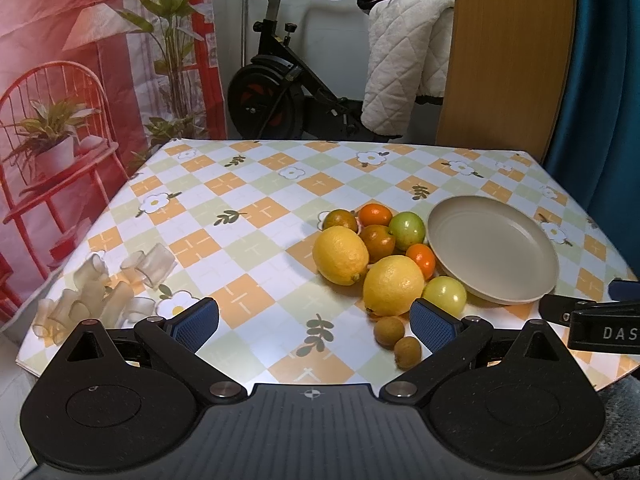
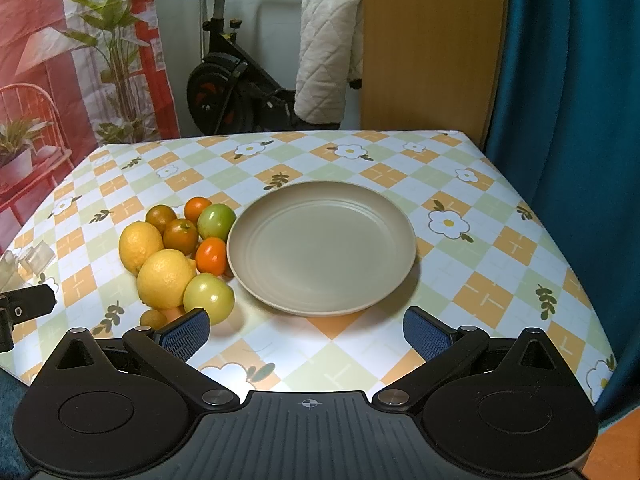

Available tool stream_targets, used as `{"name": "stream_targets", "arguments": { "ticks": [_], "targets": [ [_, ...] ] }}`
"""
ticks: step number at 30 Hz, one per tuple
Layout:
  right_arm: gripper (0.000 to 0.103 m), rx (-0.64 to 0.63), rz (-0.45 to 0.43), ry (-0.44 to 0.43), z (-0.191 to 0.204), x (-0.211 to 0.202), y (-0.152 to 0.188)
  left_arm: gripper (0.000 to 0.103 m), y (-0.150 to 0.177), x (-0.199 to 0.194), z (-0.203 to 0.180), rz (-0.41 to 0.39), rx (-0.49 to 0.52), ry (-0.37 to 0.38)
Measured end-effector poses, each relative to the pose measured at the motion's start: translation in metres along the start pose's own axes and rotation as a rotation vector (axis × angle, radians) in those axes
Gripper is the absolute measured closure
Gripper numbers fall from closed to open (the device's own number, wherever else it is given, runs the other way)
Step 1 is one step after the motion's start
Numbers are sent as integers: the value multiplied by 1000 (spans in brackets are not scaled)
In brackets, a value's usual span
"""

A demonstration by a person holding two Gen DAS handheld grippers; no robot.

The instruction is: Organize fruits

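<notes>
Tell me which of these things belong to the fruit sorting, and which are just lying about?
Part of the job:
- lemons
- small oranges
- green fruits
- little brown fruits
- beige plate, nothing on it
- left claw and right claw, both open

Just lying about:
- clear plastic pieces
- exercise bike
- quilted blanket

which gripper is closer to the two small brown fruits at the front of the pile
Left. The left gripper has the small brown fruits just inside its right-hand finger, jaws open. The right gripper sits in front of the plate, off to their right, also open.
</notes>
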State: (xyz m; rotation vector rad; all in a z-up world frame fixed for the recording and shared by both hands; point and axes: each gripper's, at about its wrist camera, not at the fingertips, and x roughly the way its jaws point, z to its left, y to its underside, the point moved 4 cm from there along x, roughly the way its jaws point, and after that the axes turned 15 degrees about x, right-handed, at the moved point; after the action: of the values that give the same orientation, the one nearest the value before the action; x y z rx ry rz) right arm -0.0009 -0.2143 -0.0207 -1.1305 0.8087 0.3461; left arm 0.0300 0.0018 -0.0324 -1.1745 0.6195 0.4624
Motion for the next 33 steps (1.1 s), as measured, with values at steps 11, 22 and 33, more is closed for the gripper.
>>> {"name": "stream_targets", "arguments": {
  "ticks": [11, 22, 33],
  "targets": [
    [0, -27, -32, -11, 2, 4, -1, 0, -5, 10, 23, -7, -40, -16],
    [0, -57, -103, -194, 17, 13, -3, 12, -7, 23, 35, -55, -75, -23],
    [3, -161, -111, -233, 44, 29, 5, 18, -5, 32, 29, -102, -40, 37]
  ]
}}
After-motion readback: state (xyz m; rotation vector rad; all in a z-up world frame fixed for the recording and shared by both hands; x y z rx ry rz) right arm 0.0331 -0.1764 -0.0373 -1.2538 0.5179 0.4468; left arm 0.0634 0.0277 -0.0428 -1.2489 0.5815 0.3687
